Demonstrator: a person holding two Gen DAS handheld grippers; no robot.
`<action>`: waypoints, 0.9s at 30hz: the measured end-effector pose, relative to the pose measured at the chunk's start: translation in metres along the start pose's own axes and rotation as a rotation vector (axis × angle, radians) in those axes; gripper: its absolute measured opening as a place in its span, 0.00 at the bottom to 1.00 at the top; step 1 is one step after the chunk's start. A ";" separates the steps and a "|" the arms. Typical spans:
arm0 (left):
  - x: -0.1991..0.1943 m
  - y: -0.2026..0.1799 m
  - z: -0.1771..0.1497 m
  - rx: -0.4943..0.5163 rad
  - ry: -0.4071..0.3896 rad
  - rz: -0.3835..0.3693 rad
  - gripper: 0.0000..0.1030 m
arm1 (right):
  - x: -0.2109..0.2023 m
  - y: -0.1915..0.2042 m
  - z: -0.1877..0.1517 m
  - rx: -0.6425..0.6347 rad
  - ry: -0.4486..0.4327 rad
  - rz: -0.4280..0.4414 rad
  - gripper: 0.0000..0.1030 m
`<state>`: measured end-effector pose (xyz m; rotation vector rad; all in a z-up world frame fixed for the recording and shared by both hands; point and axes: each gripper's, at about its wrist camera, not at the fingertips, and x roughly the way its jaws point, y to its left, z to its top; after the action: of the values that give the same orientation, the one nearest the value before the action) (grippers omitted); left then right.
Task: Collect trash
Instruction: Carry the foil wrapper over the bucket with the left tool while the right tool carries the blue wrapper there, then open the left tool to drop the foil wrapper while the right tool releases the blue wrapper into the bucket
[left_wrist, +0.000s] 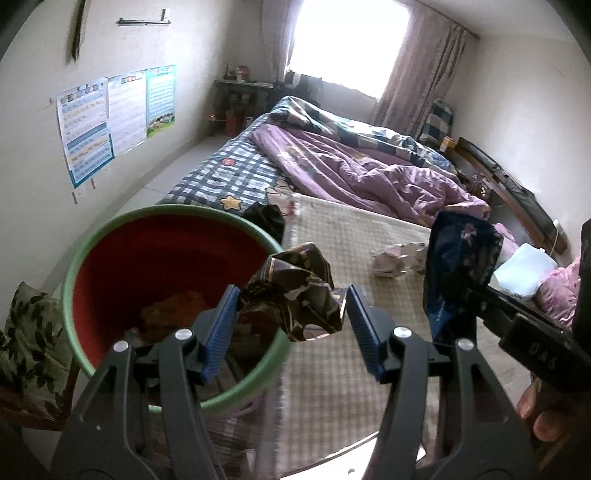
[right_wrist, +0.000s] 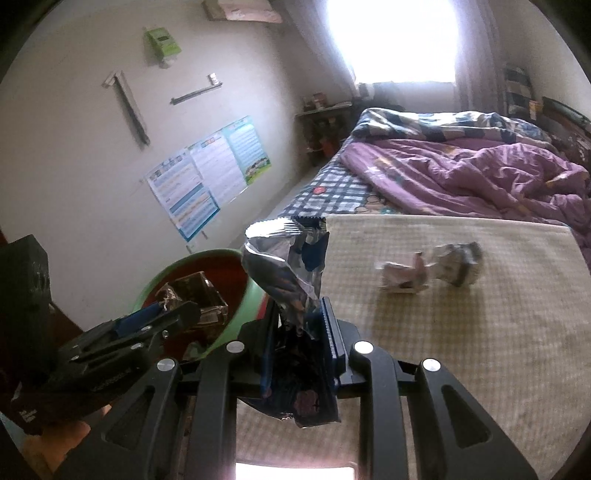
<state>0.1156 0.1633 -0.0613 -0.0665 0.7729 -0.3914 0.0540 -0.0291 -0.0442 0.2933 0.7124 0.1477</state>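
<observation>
My left gripper (left_wrist: 291, 314) is shut on a crumpled dark brown wrapper (left_wrist: 295, 291), which hangs over the near rim of a bin (left_wrist: 85, 251), green outside and red inside. The right wrist view shows the same left gripper (right_wrist: 166, 310) with that brown wrapper (right_wrist: 195, 291) above the bin (right_wrist: 255, 295). My right gripper (right_wrist: 299, 321) is shut on a blue and silver snack bag (right_wrist: 288, 273), held upright just right of the bin. From the left wrist view the right gripper (left_wrist: 465, 288) and its blue bag (left_wrist: 458, 258) stand at the right. Crumpled pale trash (right_wrist: 428, 269) (left_wrist: 395, 258) lies on the checked mat (right_wrist: 480, 332).
The mat covers the near end of a bed with a purple quilt (left_wrist: 351, 166). A black bundle (left_wrist: 266, 218) lies at the mat's far corner beside the bin. A leaf-print cushion (left_wrist: 26, 332) sits left of the bin, and a white pad (left_wrist: 524, 273) lies at the right.
</observation>
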 end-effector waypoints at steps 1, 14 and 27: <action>0.001 0.006 0.000 -0.006 0.002 0.005 0.55 | 0.006 0.006 0.002 0.000 0.008 0.015 0.22; 0.016 0.086 -0.003 -0.104 0.052 0.103 0.55 | 0.075 0.067 0.015 0.000 0.113 0.161 0.23; 0.021 0.120 -0.011 -0.178 0.086 0.161 0.70 | 0.095 0.050 0.016 0.104 0.104 0.144 0.58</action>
<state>0.1597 0.2682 -0.1074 -0.1534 0.8906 -0.1728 0.1342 0.0369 -0.0760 0.4390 0.8034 0.2652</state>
